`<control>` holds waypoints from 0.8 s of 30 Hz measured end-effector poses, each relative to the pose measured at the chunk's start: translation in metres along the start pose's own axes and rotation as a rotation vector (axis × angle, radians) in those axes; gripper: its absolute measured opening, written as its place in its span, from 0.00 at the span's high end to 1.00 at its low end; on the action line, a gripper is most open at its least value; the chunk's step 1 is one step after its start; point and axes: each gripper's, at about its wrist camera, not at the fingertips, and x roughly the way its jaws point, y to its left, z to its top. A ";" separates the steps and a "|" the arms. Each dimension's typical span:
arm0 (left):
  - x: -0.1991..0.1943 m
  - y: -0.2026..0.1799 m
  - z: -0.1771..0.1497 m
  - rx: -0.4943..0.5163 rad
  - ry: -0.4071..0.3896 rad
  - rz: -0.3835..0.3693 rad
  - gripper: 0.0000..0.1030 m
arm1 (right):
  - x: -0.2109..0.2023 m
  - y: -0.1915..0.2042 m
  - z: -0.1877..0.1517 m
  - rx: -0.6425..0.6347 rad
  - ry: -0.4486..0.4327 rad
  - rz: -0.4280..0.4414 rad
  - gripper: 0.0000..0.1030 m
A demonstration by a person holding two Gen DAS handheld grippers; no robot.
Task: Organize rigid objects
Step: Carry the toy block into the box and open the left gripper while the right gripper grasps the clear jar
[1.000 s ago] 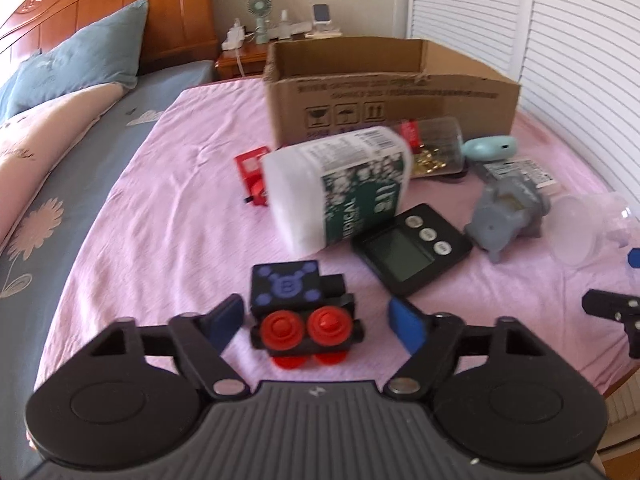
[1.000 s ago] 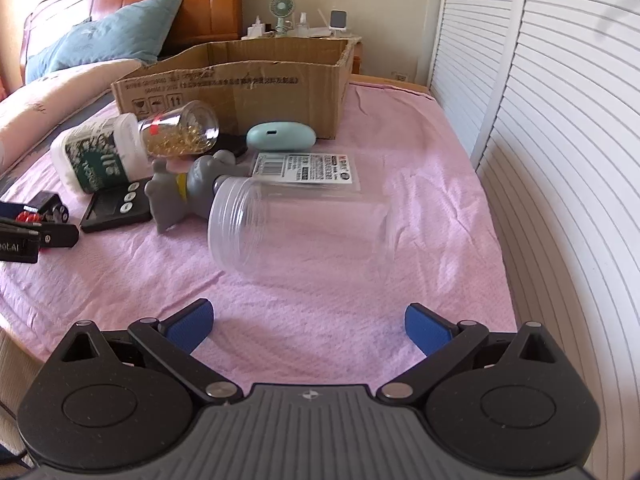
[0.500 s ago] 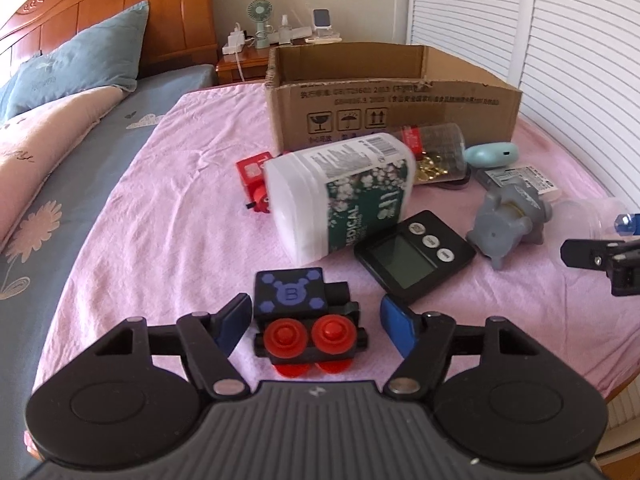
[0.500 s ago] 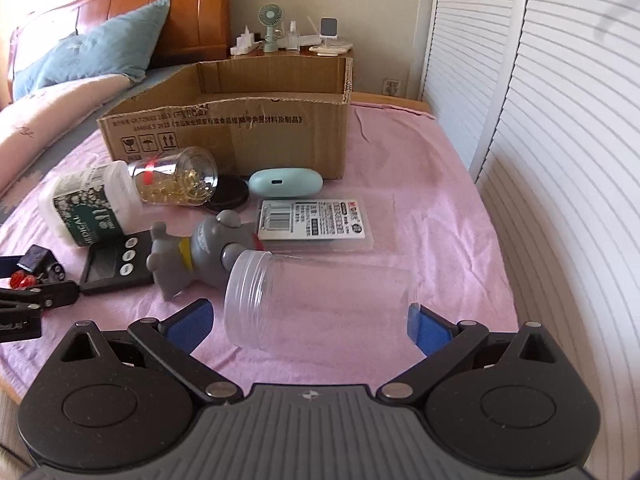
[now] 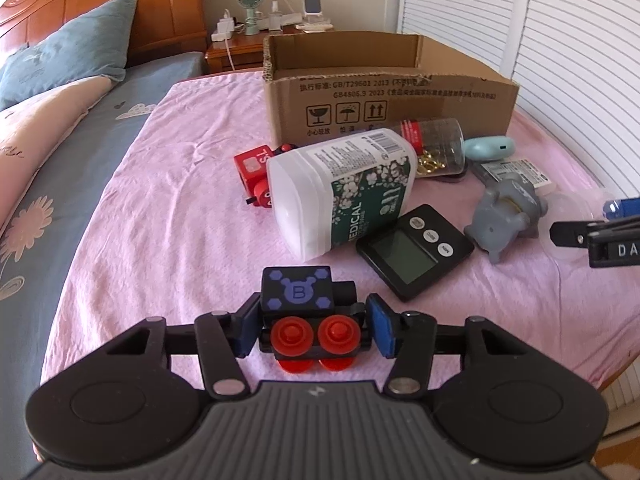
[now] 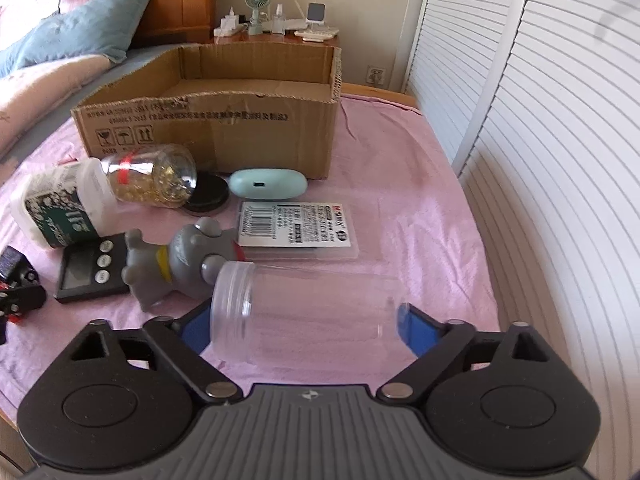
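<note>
A black toy car (image 5: 298, 292) with red wheels and a purple "B" top sits on the pink sheet at the near edge. My left gripper (image 5: 312, 326) is closing, and its blue pads (image 5: 380, 326) press on the car's two sides. A clear empty jar (image 6: 304, 308) lies on its side, lengthwise between the fingers of my right gripper (image 6: 306, 328). Those jaws are closing, with the pads (image 6: 416, 328) close to the jar's mouth and base. An open cardboard box (image 5: 392, 96) stands behind the clutter, also seen as the box (image 6: 208, 128) in the right wrist view.
Between the grippers and the box lie a white medical bottle (image 5: 340, 192), a black timer (image 5: 416, 248), a grey toy figure (image 5: 504, 216), a red toy (image 5: 256, 176), a jar of gold clips (image 6: 156, 180), a teal case (image 6: 268, 184) and a packaged card (image 6: 296, 224). Louvred doors run along the right.
My left jaws have closed in from either side onto the black toy car. My right gripper has moved forward until the clear jar lies between its fingers, and its jaws have narrowed.
</note>
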 end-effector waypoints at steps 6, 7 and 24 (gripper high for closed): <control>-0.003 0.005 0.003 0.052 0.027 -0.037 0.48 | -0.002 -0.003 0.002 -0.035 0.014 0.006 0.09; -0.004 0.006 0.003 0.059 0.033 -0.045 0.48 | -0.004 -0.004 0.002 -0.041 0.013 0.011 0.09; -0.040 0.018 0.073 0.170 0.009 -0.134 0.48 | -0.047 -0.023 0.046 -0.091 -0.073 0.222 0.09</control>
